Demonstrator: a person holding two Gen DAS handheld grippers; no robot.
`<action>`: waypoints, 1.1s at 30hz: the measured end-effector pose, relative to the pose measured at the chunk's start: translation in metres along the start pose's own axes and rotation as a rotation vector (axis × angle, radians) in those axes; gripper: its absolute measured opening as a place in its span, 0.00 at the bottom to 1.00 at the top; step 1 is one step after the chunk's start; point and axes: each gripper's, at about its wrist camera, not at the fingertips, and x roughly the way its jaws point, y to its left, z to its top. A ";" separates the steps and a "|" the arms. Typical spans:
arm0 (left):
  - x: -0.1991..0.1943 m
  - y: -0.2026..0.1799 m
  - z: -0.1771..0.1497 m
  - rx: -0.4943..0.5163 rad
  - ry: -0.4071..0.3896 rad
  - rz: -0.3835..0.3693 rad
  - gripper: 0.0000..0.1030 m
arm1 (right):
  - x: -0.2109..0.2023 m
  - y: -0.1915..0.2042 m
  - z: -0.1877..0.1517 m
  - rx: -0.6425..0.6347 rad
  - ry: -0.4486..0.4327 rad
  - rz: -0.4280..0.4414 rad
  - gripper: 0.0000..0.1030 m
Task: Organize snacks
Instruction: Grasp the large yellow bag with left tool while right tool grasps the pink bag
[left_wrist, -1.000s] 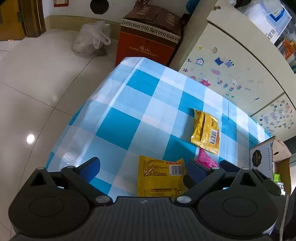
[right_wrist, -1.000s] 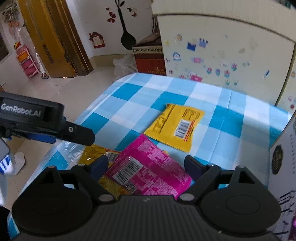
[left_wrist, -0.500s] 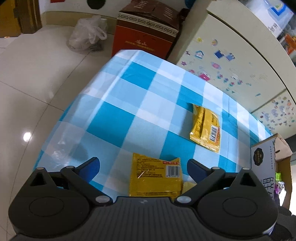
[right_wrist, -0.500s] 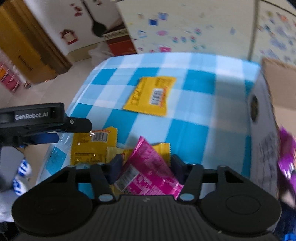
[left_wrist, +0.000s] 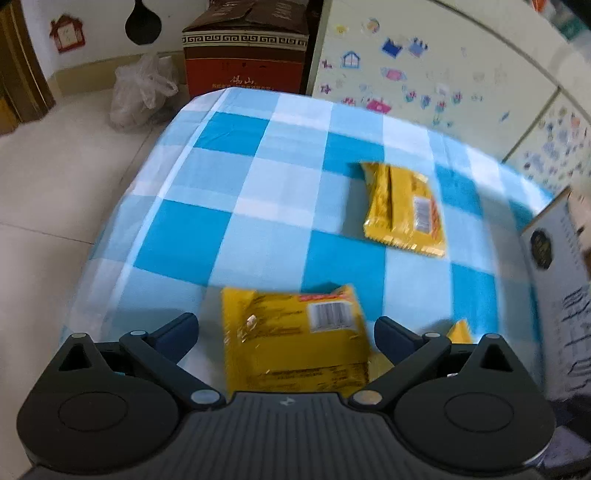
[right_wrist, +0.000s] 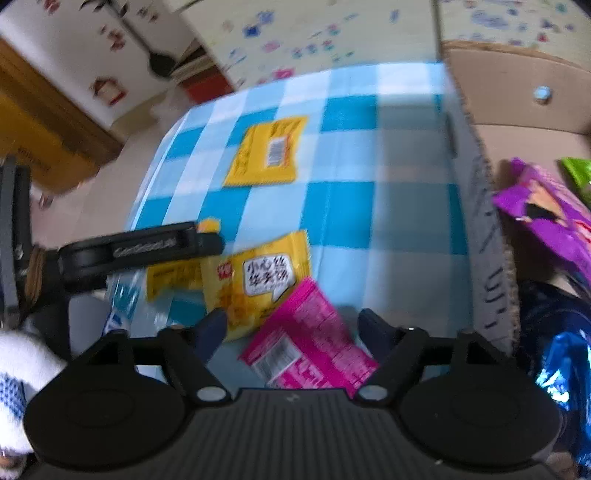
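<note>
Snacks everywhere on the blue checked tablecloth (left_wrist: 229, 236), and both claws hang over it pointing steeply down. Left gripper (left_wrist: 284, 334) stands spread wide, straddling a yellow packet (left_wrist: 295, 343) lying flat with its barcode up; the pads sit clear of its edges, nothing pinched. Farther out lies a second yellow packet (left_wrist: 402, 210), well apart and alone. Over on the right, the right gripper (right_wrist: 291, 332) has just been opening, and a pink packet (right_wrist: 310, 343) sits tilted between its spread fingers, no pad pressing on it that can be seen. Beside it rests a yellow packet with a speech-bubble label (right_wrist: 258, 280). At the right edge stands the cardboard box (right_wrist: 484, 236), with a purple packet (right_wrist: 546, 218) and a blue packet (right_wrist: 561, 362) inside.
</note>
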 end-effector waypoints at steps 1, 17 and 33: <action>0.001 -0.002 -0.001 0.024 0.002 0.012 1.00 | 0.001 0.002 -0.001 -0.027 0.012 -0.007 0.82; 0.000 -0.002 -0.014 0.062 0.002 0.026 1.00 | 0.015 0.034 -0.036 -0.411 0.035 -0.160 0.93; -0.015 -0.007 -0.018 0.090 -0.072 -0.012 0.70 | 0.008 0.035 -0.026 -0.350 -0.026 -0.156 0.52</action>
